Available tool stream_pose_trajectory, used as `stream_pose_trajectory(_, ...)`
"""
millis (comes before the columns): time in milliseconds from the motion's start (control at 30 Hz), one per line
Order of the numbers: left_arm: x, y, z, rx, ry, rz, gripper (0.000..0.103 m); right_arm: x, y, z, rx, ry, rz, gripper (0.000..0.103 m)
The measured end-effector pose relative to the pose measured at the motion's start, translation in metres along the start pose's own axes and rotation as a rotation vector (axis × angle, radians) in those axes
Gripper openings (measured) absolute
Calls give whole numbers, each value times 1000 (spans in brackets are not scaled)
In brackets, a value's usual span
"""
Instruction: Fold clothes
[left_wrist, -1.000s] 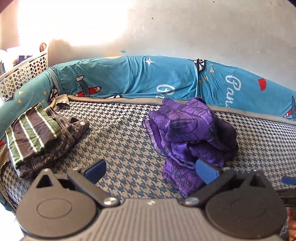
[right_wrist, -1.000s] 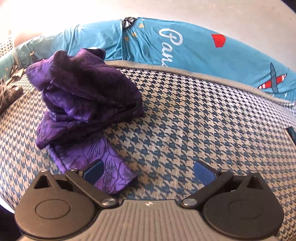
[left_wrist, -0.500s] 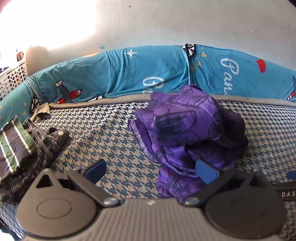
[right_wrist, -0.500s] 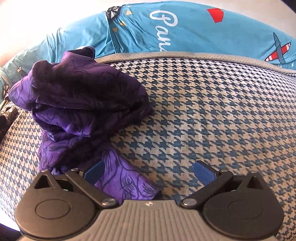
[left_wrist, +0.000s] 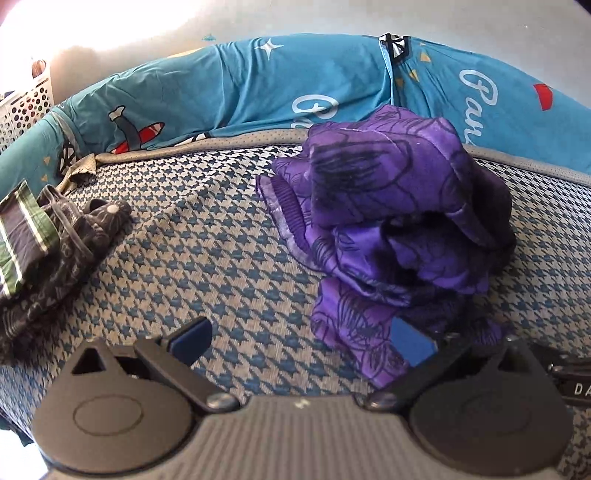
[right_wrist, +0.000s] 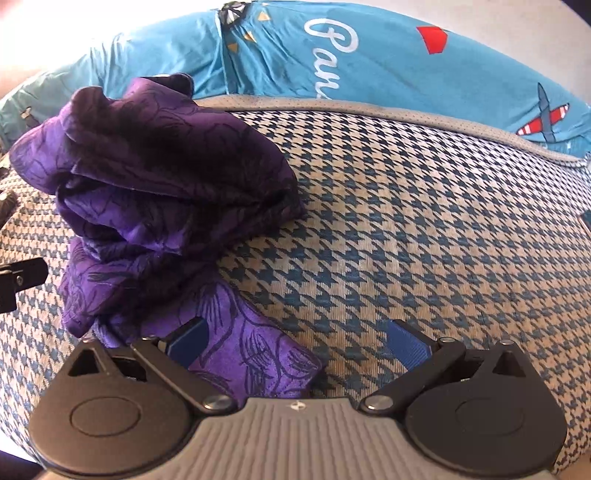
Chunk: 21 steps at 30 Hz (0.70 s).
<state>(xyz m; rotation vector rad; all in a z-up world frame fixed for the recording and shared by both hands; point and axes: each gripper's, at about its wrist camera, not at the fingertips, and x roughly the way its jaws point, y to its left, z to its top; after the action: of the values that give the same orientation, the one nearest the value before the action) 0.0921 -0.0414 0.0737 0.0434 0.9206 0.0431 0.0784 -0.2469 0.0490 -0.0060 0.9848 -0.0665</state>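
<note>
Purple garment (left_wrist: 391, 229) crumpled on the houndstooth bed (left_wrist: 207, 258). Left hand-held gripper (left_wrist: 301, 341) and right hand-held gripper (right_wrist: 297, 341), fingers apart, flank its near flap; folded pile (left_wrist: 40, 243) lies left.

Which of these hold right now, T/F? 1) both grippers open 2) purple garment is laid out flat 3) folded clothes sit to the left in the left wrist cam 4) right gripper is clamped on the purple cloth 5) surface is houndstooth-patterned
1) True. The left gripper and the right gripper both show their jaws spread apart.
2) False. The purple garment is bunched in a crumpled heap.
3) True. A stack of folded clothes lies at the left edge of that view.
4) False. Its jaws are open; a flap of the cloth only lies by its left finger.
5) True. The houndstooth surface is blue and beige.
</note>
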Motion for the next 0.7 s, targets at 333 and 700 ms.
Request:
stream_pose_trajectory(333,2,-12,-6,41,-1,1,103,-3,4,4,52,-5,12,103)
stream_pose_trajectory(700,7,-13,-10,66,29,34,103,-8,10,1,19,-31,14,103)
